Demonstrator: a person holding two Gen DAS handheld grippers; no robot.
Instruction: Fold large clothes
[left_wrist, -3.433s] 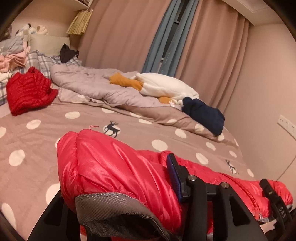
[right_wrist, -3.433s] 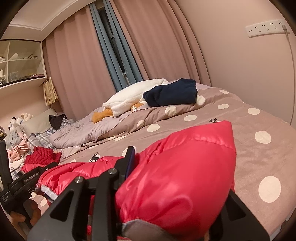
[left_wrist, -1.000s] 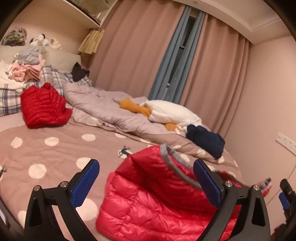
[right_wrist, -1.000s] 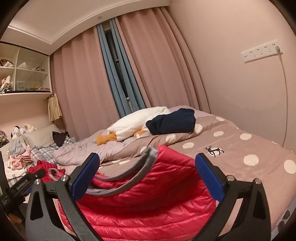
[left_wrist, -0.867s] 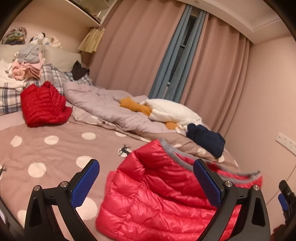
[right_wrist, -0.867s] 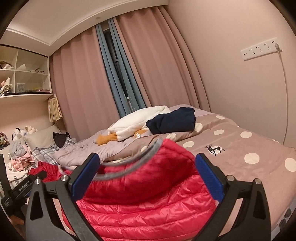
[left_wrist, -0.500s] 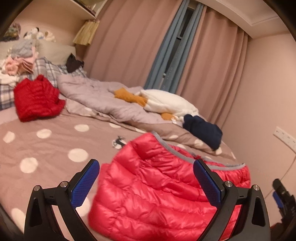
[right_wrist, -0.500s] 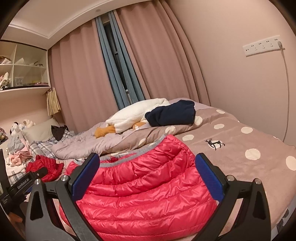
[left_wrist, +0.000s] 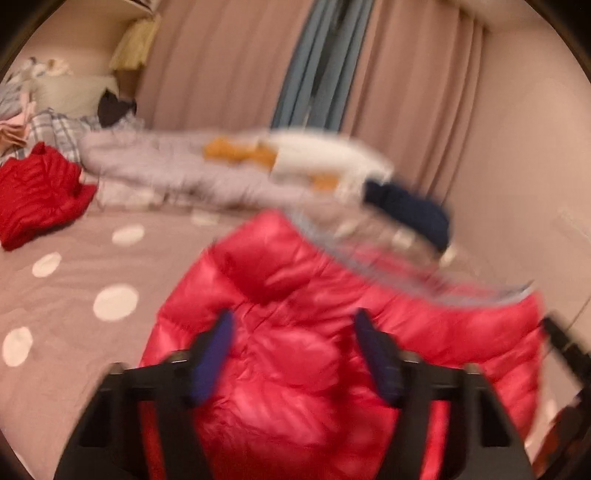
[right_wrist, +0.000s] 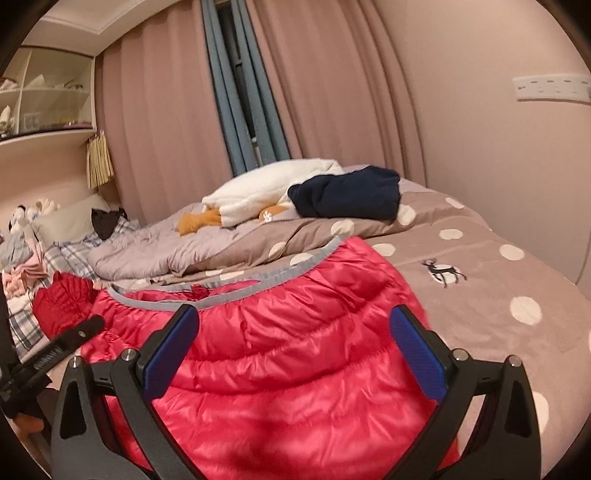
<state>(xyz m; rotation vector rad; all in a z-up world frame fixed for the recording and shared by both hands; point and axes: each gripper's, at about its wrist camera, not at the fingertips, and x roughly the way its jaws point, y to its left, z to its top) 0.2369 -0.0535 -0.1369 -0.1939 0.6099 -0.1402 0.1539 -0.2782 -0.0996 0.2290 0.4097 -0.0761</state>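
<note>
A pink-red puffer jacket (left_wrist: 332, 306) with a grey hem lies spread on the polka-dot bedspread (left_wrist: 74, 280); it also shows in the right wrist view (right_wrist: 295, 332). My left gripper (left_wrist: 295, 354) is open and empty, low over the jacket's near left part; this view is blurred. My right gripper (right_wrist: 295, 350) is open and empty over the jacket's near right part. The left gripper's body (right_wrist: 55, 350) shows at the left edge of the right wrist view.
A darker red puffer jacket (left_wrist: 33, 192) lies crumpled at the far left. A rumpled grey quilt (right_wrist: 166, 251), a white and orange plush (right_wrist: 258, 195) and a navy garment (right_wrist: 347, 195) lie at the back. Pillows and folded clothes (right_wrist: 22, 258) lie by the headboard.
Both grippers let go of the jacket, which dropped flat onto the bed. Both have since lowered toward it, and the left jaws have narrowed.
</note>
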